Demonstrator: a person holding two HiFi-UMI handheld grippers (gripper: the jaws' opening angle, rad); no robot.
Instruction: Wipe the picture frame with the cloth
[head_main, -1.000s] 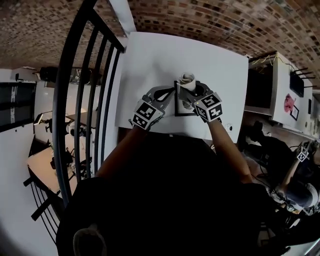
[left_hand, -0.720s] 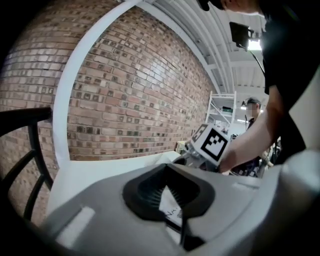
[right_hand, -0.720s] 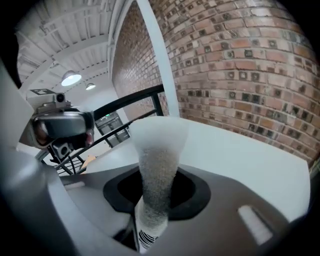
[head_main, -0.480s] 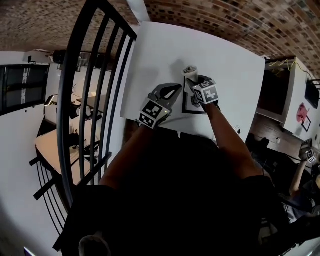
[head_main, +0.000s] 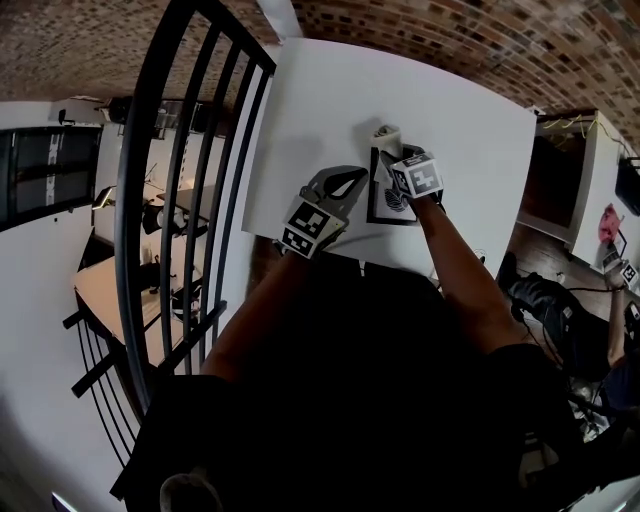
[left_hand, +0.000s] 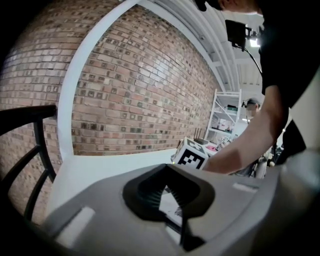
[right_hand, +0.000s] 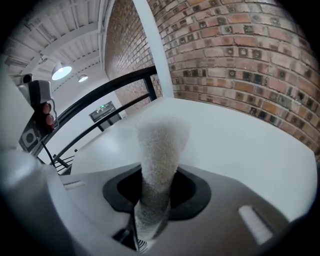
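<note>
A black picture frame (head_main: 385, 205) with a white print lies flat on the white table (head_main: 460, 110). My right gripper (head_main: 393, 152) is over the frame's far end and is shut on a rolled pale cloth (head_main: 387, 133). In the right gripper view the cloth (right_hand: 159, 150) stands up from between the jaws of that gripper (right_hand: 154, 200). My left gripper (head_main: 352, 176) is shut, with its tips beside the frame's left edge. In the left gripper view, part of the frame (left_hand: 172, 207) shows through the hole in the shut left gripper (left_hand: 166, 170).
A black metal railing (head_main: 190, 150) runs along the table's left side. A brick wall (head_main: 450, 40) rises behind the table. A desk with dark equipment (head_main: 560, 170) stands to the right. The table's near edge (head_main: 400, 268) is close to the frame.
The right gripper with the cloth has slid toward the frame's far end. The left gripper's tips, earlier at the frame's left edge, now stand slightly off it.
</note>
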